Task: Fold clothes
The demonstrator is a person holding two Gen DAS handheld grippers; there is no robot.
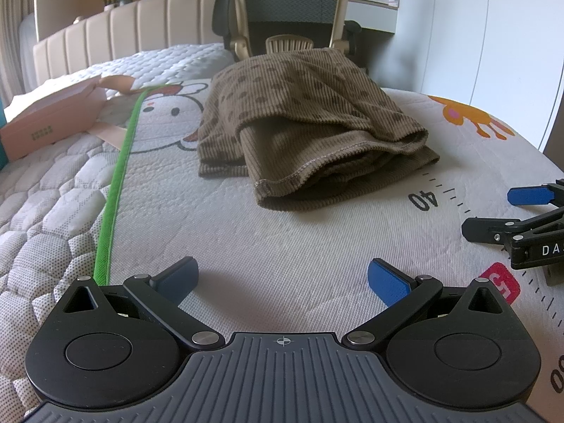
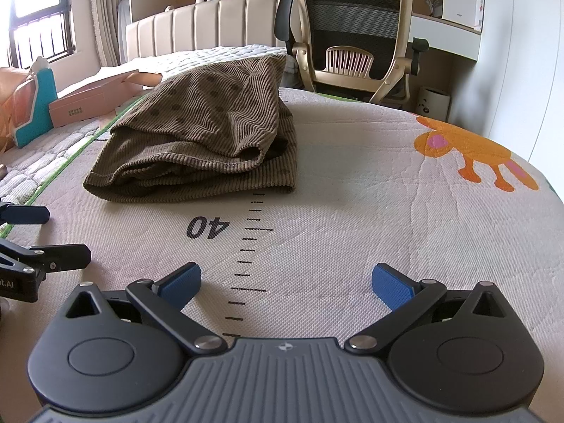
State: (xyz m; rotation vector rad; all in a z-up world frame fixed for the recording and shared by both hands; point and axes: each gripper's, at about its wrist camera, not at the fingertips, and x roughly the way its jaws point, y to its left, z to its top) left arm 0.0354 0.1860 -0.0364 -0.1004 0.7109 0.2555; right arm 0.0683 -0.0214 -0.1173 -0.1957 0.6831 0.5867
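- The left gripper (image 1: 282, 280) sits low over the printed mat (image 1: 282, 232), its blue-padded fingers (image 1: 387, 282) spread wide with only bare mat between them.
- The right gripper (image 2: 287, 283) is in the same state: jaws released, nothing held, the mat's tick-mark ruler (image 2: 252, 246) running up between the pads.
- The brown corduroy garment (image 1: 299, 123), dotted with darker spots, lies folded in a thick bundle on the mat, farther away than both sets of jaws and clear of them.
- In the left wrist view the garment is straight ahead and slightly to the right, its stitched hem at the near edge; a strip of bare mat separates it from the fingers.
- In the right wrist view the garment (image 2: 204, 134) lies ahead and to the left, its near right corner just beside the top of the ruler, above the printed "40" (image 2: 208, 227).
- Each gripper shows at the edge of the other's view, so the two sit side by side, near each other.
- A green strap (image 1: 120, 176) runs along the mat's left side, left of the garment.
- An office chair (image 2: 352, 35) stands beyond the far edge of the mat.
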